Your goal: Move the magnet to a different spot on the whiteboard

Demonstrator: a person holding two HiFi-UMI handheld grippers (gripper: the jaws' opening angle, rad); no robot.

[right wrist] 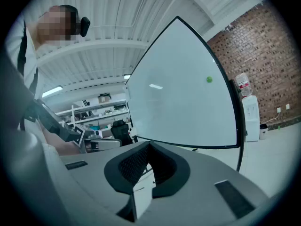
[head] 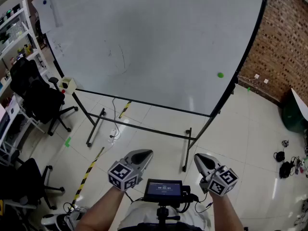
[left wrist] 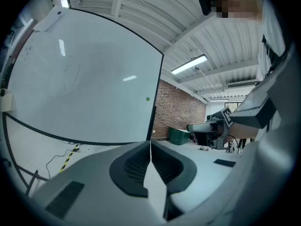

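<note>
Two grippers: you've got both down low, well short of the whiteboard [head: 159, 32], nothing in either one
left gripper [head: 144, 153]: jaws pressed together, empty, nose aimed at the whiteboard
right gripper [head: 198, 157]: same deal, jaws squeezed closed on nothing
magnet [head: 220, 74]: little green dot stuck on the whiteboard, near its lower right corner, just inside the black frame, well apart from both your grippers
paper sheet [head: 48, 6]: hanging at the whiteboard's top left corner
pen marks [head: 118, 57]: faint scribble left of the whiteboard's middle
office chairs [head: 41, 100]: off the whiteboard's left end
brick wall [head: 288, 42]: off the whiteboard's right edge
screen [head: 164, 189]: between your hands, on your side of the whiteboard
</note>
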